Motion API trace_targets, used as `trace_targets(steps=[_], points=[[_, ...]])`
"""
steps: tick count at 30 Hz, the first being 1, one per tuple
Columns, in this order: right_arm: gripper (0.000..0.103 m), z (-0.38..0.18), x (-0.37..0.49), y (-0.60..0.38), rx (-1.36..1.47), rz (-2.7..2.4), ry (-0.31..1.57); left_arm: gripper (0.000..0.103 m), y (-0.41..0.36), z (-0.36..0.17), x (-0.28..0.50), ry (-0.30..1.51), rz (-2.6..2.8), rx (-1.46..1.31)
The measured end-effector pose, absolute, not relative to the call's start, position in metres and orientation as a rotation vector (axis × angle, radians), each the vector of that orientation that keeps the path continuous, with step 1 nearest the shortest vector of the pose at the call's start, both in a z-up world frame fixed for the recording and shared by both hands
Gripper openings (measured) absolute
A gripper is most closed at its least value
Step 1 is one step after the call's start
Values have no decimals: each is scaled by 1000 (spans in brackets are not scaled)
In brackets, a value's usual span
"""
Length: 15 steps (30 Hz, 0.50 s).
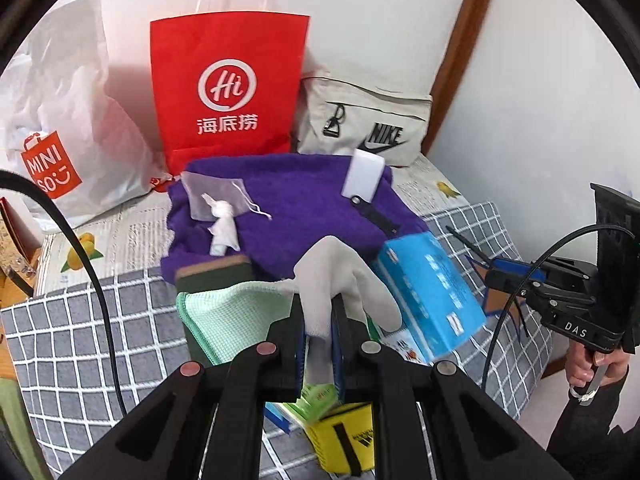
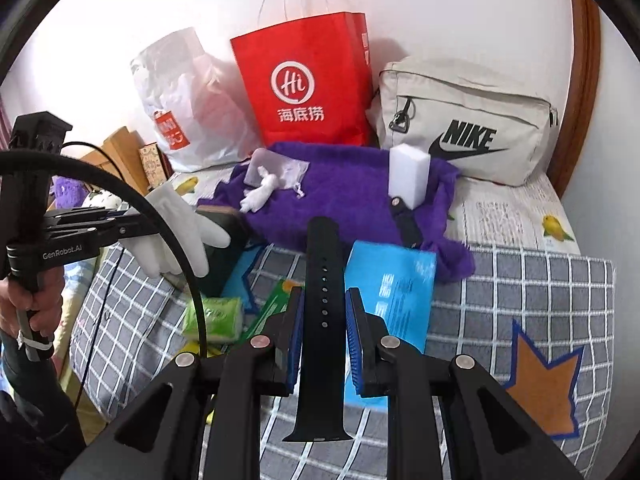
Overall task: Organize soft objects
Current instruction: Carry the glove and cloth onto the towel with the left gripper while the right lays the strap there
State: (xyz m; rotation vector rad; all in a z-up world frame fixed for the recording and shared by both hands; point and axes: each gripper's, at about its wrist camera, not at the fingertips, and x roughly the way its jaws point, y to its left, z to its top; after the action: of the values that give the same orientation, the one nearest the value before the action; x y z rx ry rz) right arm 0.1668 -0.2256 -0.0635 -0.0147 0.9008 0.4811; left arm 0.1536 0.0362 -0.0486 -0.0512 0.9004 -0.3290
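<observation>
My left gripper (image 1: 316, 312) is shut on a white glove (image 1: 336, 276), which hangs above the bed; in the right wrist view the same glove (image 2: 176, 224) droops from that gripper (image 2: 132, 222) at the left. My right gripper (image 2: 324, 296) is shut on a black watch strap (image 2: 322, 264) that stands up between its blue pads. It also shows at the right of the left wrist view (image 1: 496, 276). A purple fuzzy cloth (image 2: 352, 200) lies behind, bearing a white sponge block (image 2: 408, 176), a mesh pouch (image 2: 280, 170) and a second strap piece (image 2: 406, 224).
A red paper bag (image 1: 228, 84), a white Miniso bag (image 1: 60, 120) and a beige Nike bag (image 1: 368, 128) lean on the wall. On the grey checked bedcover (image 2: 520, 292) lie a blue box (image 2: 392, 288), a green cloth (image 1: 228, 320), a green tissue pack (image 2: 216, 316) and a yellow item (image 1: 344, 440).
</observation>
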Motion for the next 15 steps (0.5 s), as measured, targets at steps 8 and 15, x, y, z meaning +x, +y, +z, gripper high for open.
trace_targets(steps=[8, 15], points=[[20, -63, 208, -220, -18, 480, 887, 11, 50, -50, 185, 903, -305, -70], [20, -69, 254, -213, -25, 458, 894, 11, 54, -53, 215, 913, -285, -68]])
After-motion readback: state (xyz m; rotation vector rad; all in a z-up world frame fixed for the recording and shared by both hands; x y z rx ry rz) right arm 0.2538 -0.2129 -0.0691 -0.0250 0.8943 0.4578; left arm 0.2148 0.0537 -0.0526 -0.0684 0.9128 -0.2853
